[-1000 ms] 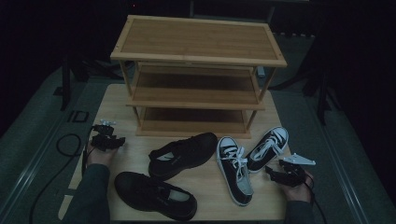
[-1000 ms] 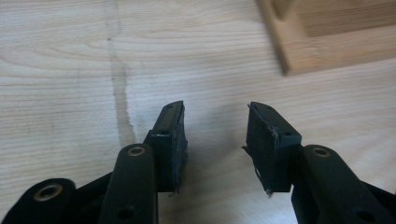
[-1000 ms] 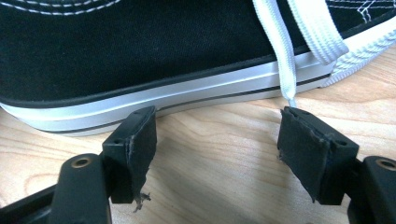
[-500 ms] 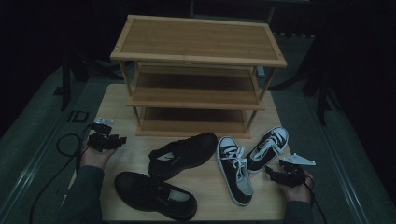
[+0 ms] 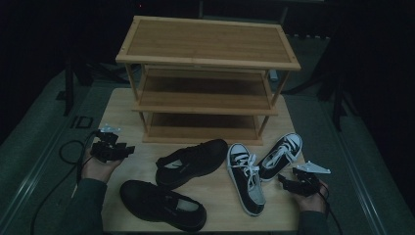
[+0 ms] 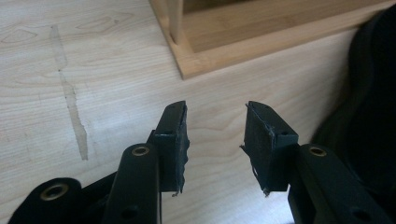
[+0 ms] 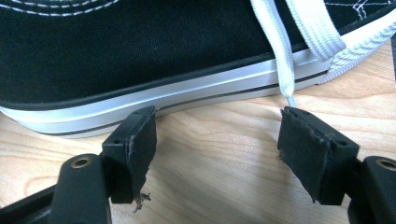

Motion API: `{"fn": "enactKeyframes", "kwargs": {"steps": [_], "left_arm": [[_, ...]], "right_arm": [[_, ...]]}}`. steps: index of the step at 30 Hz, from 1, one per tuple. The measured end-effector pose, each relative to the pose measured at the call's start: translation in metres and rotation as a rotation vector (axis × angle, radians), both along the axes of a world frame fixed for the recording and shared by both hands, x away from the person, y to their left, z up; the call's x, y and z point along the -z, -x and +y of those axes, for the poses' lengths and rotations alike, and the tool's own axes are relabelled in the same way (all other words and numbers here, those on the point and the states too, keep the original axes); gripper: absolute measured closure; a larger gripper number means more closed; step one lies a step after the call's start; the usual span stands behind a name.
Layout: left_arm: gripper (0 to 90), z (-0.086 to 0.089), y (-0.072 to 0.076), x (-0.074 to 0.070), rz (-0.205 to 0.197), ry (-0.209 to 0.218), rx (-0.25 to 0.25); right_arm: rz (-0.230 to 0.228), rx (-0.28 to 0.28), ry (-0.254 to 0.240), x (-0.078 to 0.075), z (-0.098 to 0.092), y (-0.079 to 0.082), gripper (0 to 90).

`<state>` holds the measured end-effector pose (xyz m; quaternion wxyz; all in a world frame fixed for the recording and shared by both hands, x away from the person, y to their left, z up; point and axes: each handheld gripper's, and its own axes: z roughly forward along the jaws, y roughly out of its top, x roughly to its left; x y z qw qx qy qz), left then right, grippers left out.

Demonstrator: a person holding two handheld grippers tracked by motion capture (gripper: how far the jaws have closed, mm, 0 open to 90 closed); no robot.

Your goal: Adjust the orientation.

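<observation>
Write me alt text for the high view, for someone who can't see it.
A three-tier wooden shoe rack stands empty at the back of a small wooden table, with four shoes on the tabletop in front: two black shoes to the left, two black-and-white sneakers to the right. A person's hands hold the left tongs and right tongs beside them, gripping nothing.

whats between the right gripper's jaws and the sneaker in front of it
Bare table, seen in the right gripper view: the open right gripper sits just short of the sneaker sole.
</observation>
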<state>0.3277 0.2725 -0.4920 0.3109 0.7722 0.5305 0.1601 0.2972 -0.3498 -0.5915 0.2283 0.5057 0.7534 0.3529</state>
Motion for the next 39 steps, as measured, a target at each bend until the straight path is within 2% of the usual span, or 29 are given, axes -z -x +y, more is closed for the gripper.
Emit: {"fn": "enactKeyframes", "kwargs": {"steps": [11,28,33,39], "left_arm": [[59.2,-0.011,0.015,-0.005,0.013,-0.006,0.062],[61.1,-0.011,0.04,-0.011,0.008,0.025,0.089],[61.6,-0.014,0.048,-0.012,0.009,0.014,0.1],[61.6,-0.015,0.055,-0.013,0.018,0.033,0.112]], "right_arm": [[0.0,0.0,0.0,0.0,0.0,0.0,27.7],[0.0,0.0,0.0,0.0,0.0,0.0,27.7],[0.0,0.0,0.0,0.0,0.0,0.0,27.7],[0.0,0.0,0.0,0.0,0.0,0.0,27.8]]}}
